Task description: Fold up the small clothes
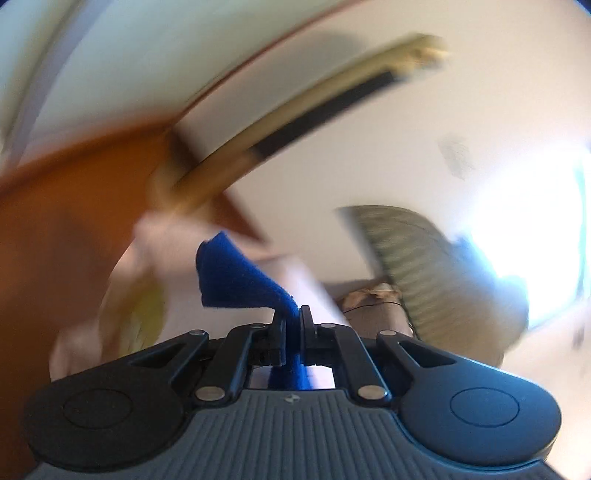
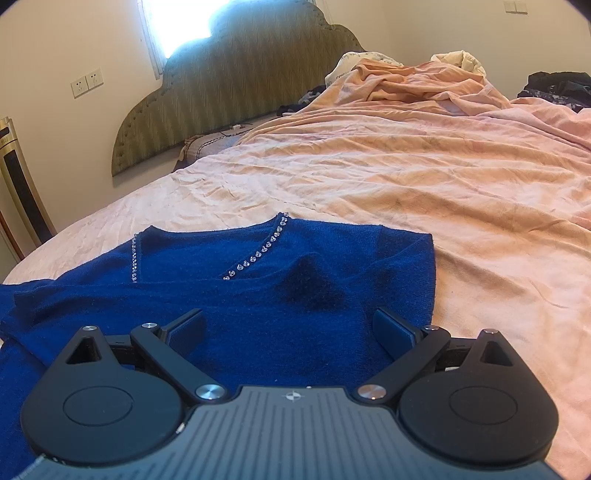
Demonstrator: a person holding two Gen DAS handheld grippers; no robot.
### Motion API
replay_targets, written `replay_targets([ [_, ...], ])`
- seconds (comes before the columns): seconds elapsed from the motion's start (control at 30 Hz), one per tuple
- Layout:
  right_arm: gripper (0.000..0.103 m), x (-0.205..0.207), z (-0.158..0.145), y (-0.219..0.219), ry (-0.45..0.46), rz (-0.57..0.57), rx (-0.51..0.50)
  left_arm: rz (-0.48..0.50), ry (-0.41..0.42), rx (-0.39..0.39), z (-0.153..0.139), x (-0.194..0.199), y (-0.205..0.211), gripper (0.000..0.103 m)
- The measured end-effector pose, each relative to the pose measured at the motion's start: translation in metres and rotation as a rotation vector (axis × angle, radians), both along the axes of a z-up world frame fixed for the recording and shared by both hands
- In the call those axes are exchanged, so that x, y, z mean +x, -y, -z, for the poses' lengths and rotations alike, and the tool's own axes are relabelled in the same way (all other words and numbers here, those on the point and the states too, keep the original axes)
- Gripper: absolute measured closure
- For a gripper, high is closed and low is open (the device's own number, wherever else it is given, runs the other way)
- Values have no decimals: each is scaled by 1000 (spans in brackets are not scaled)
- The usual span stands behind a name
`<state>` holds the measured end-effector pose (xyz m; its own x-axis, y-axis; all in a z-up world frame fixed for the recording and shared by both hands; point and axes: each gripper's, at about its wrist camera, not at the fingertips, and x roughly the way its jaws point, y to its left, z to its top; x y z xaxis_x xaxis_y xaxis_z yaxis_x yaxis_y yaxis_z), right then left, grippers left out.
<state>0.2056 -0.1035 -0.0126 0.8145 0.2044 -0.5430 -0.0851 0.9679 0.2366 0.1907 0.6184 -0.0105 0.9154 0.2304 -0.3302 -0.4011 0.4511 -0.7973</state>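
1. Covering most of the right wrist view, the bed (image 2: 424,177) spreads out under a wrinkled pink sheet (image 2: 480,229), with a heap of the same cloth bunched up near the far end.
2. We see a padded green headboard (image 2: 236,92) against the wall at the left side of the bed, with a bright window (image 2: 177,22) above it and two wall sockets (image 2: 86,83) to its left.
3. We find the blue sweater (image 2: 295,288) lying on the near part of the bed, partly folded, with one straight edge on the right and a loose fold trailing off to the left.
4. We hold the right gripper (image 2: 290,330) low over the sweater, its fingers wide apart and empty, one pad on each side of the knit below it.
5. We hold the left gripper (image 1: 291,332) up off the bed, its fingers pressed together on a piece of the blue sweater (image 1: 236,277), which sticks up past the tips and hangs down behind them.
6. We can make out little else in the left wrist view, as it is badly blurred: a gold and black upright unit (image 1: 295,129), an orange-brown surface (image 1: 74,206) and the headboard's striped cloth (image 1: 406,266).
7. We note a row of small clear stones (image 2: 258,254) along the sweater's neckline, with a shorter row on the left.
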Motion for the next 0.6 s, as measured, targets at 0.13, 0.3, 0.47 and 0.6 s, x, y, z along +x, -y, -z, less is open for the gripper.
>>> replay_targets([
  [0.13, 5, -1, -1, 0, 2, 3, 9, 148, 67, 345, -73, -4, 99, 97],
  [0.3, 5, -1, -1, 1, 4, 6, 21, 560, 145, 642, -80, -25, 300, 95],
  [0.47, 5, -1, 0, 3, 7, 6, 41, 989, -39, 762, -14, -45, 443, 93],
  [0.6, 5, -2, 0, 6, 8, 5, 44, 992, 27, 786, -21, -96, 445, 5],
])
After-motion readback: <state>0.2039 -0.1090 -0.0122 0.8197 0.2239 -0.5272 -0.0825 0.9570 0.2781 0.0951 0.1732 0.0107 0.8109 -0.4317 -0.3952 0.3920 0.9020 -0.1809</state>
